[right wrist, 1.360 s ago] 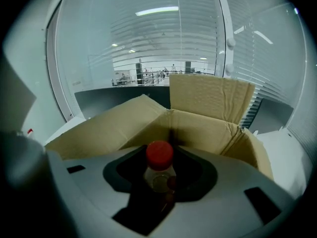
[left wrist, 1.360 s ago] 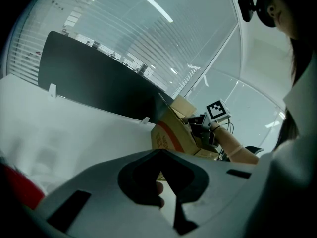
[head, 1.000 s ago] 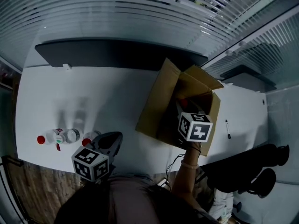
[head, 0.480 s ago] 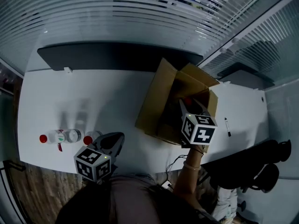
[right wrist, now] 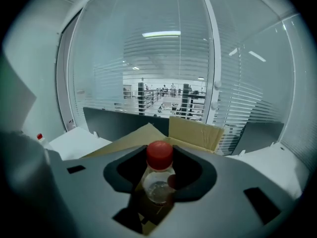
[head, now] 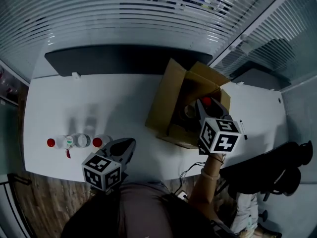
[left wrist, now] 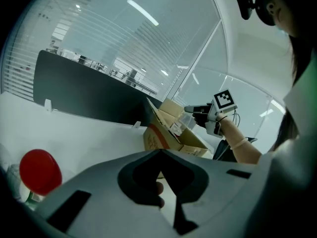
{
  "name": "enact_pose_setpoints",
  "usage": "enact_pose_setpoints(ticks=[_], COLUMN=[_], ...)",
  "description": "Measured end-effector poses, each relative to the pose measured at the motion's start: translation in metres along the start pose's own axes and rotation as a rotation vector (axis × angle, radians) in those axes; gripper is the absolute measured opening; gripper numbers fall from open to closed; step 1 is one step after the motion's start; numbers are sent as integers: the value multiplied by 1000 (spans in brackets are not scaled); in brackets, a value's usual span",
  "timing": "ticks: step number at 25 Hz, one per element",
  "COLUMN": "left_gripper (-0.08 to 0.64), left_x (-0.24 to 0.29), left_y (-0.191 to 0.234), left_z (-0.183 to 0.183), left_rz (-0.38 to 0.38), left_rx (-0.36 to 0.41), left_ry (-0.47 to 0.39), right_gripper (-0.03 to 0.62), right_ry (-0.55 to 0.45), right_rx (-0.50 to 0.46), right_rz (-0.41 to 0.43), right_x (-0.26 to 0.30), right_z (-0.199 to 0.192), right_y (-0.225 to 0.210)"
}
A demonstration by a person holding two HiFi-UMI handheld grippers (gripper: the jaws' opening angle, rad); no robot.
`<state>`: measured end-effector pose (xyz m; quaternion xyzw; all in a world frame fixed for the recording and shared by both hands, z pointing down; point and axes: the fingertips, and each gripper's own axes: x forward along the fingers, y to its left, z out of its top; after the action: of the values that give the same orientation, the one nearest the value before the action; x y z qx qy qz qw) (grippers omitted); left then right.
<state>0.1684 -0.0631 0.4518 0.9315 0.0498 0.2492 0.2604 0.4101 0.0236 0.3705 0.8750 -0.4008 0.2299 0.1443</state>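
My right gripper (right wrist: 158, 185) is shut on a small clear bottle with a red cap (right wrist: 159, 172). In the head view that bottle (head: 205, 102) hangs over the open cardboard box (head: 171, 108), with the right gripper (head: 204, 109) above the box's right side. The box flaps (right wrist: 193, 130) show below and behind the held bottle. My left gripper (head: 124, 148) hovers at the table's near edge, just right of three red-capped bottles (head: 74, 142) lying in a row. In the left gripper view its jaws (left wrist: 163, 182) look shut and empty, and one red cap (left wrist: 39, 172) shows at the far left.
The white table (head: 99, 103) ends at a black panel (head: 114, 58) along the back, with glass walls and blinds behind it. A pen (head: 242, 129) lies right of the box. A black office chair (head: 267, 167) stands off the table's right front corner.
The right gripper has risen with the bottle from low inside the box to above its rim. The left gripper has swung so a red cap shows larger at its left.
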Motion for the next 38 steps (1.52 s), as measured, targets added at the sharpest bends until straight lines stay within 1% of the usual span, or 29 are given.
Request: enact_pose_setpoints(ticks=[12, 17, 25, 38], left_gripper=[6, 6, 6, 6], left_x=[-14, -19, -27, -37], left_y=[-23, -34, -47, -63], left_z=[-3, -8, -11, -23], left_rz=[-29, -44, -65, -96], left_rx=[39, 55, 76, 101], left_ry=[-18, -27, -28, -9], right_gripper=[173, 173, 173, 173], right_ry=[-120, -157, -179, -279], right_rx=[-32, -34, -66, -93], right_rz=[14, 20, 16, 61], right_x=[-58, -77, -103, -159], right_z=[38, 42, 46, 62], right_y=[12, 16, 26, 54])
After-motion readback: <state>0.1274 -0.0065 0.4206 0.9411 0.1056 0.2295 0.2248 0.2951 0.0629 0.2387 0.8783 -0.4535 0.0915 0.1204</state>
